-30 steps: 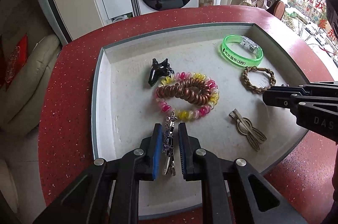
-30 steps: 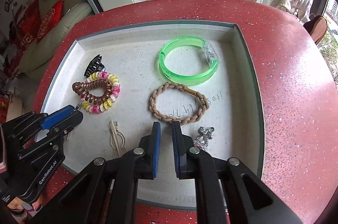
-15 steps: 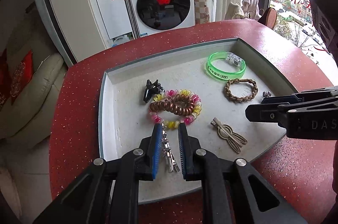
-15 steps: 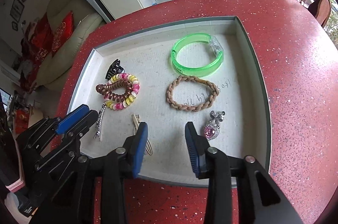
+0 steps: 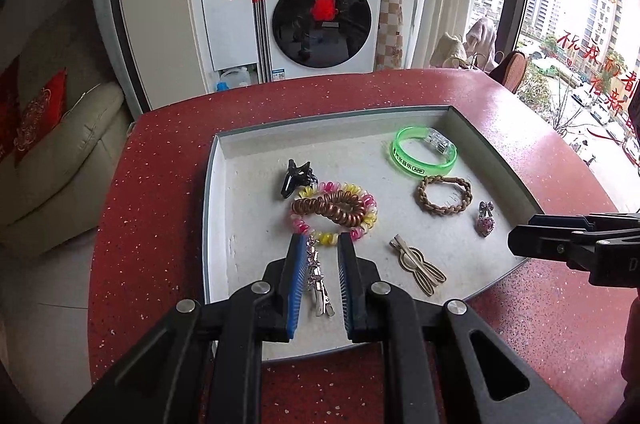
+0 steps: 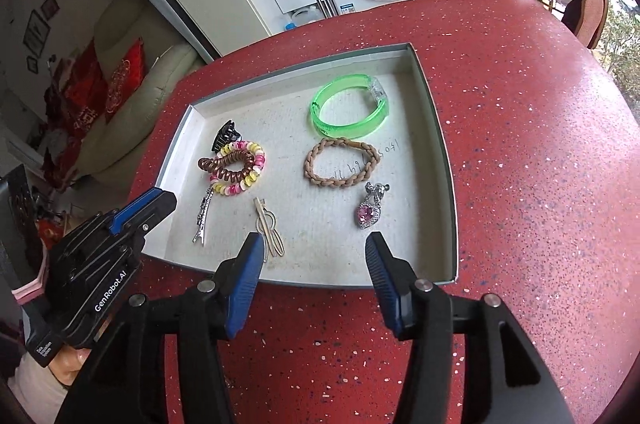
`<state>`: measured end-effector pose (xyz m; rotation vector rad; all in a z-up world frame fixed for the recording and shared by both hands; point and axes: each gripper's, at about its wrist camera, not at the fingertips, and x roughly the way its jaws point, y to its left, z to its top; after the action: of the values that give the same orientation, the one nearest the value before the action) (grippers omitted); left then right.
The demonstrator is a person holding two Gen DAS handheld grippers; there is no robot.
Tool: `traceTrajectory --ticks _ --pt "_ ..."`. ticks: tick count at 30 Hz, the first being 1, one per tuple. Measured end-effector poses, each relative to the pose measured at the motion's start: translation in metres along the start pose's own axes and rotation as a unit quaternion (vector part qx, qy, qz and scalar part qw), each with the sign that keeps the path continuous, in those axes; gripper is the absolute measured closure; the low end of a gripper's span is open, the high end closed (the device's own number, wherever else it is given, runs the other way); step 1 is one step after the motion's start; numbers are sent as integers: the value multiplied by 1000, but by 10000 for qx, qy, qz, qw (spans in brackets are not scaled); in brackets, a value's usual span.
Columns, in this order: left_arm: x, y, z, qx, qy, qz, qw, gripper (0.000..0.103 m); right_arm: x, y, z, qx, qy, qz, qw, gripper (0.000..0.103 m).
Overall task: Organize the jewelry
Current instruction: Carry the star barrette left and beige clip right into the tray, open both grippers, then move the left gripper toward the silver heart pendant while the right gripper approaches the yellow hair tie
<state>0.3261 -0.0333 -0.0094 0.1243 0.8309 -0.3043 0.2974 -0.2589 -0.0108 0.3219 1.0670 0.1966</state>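
A shallow white tray [image 5: 224,224] [image 6: 436,152] on a red table holds the jewelry: a green bangle [image 5: 424,154] [image 6: 350,112], a braided tan bracelet [image 5: 443,194] [image 6: 344,162], a pink heart brooch [image 5: 485,220] [image 6: 370,210], a gold hair clip [image 5: 418,264] [image 6: 268,226], brown and multicolour coil ties [image 5: 334,210] [image 6: 236,168], a black claw clip [image 5: 296,178] [image 6: 225,140] and a silver rhinestone clip [image 5: 318,278] [image 6: 203,214]. My left gripper [image 5: 318,244] [image 6: 166,198] is open, raised above the silver clip. My right gripper [image 6: 314,244] [image 5: 516,234] is wide open and empty near the tray's front edge.
The red speckled table [image 6: 540,144] surrounds the tray. A washing machine [image 5: 320,12] stands beyond the table, a cream sofa with red cushions [image 5: 52,144] to the left, a window [image 5: 580,4] to the right.
Both grippers have pulled back and up from the tray. The right gripper has opened wide, leaving the pink brooch lying in the tray. The left gripper has opened and the silver clip lies in the tray.
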Motion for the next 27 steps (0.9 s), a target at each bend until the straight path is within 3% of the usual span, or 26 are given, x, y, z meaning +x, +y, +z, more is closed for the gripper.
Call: traceTrajectory --ticks 2,3,4,9,11,13,16,23,27 --pt "-3 0 -2 23 -15 12 10000 64 -3 -1 -2 12 -14 -4 10000 46" --pt "-5 0 -2 16 -13 19 10000 23 -4 -1 -3 19 -21 -5 10000 46" --pt "-7 1 -3 -18 -11 76 10000 0 -5 -1 -4 25 -34 -15 10000 46" --pt "-18 0 -3 -46 -160 171 9997 0 -6 3 -8 -30 -45 -61 10000 46" --pt "-22 1 -2 -79 -178 158 9997 0 -9 7 -11 -116 -103 -52 9999 39" --pt "-28 2 -3 -105 -201 170 9996 0 -14 12 -14 -218 -204 -16 9996 13" --pt "-37 1 -5 -90 -253 300 9992 0 -22 19 -17 -354 -299 46 9989 0" --pt "-58 2 -13 -180 -363 403 9984 0 -44 26 -22 -285 -712 151 9969 0" --pt "-69 1 -20 -152 -366 336 9986 0 -52 28 -24 -238 -740 239 9967 0"
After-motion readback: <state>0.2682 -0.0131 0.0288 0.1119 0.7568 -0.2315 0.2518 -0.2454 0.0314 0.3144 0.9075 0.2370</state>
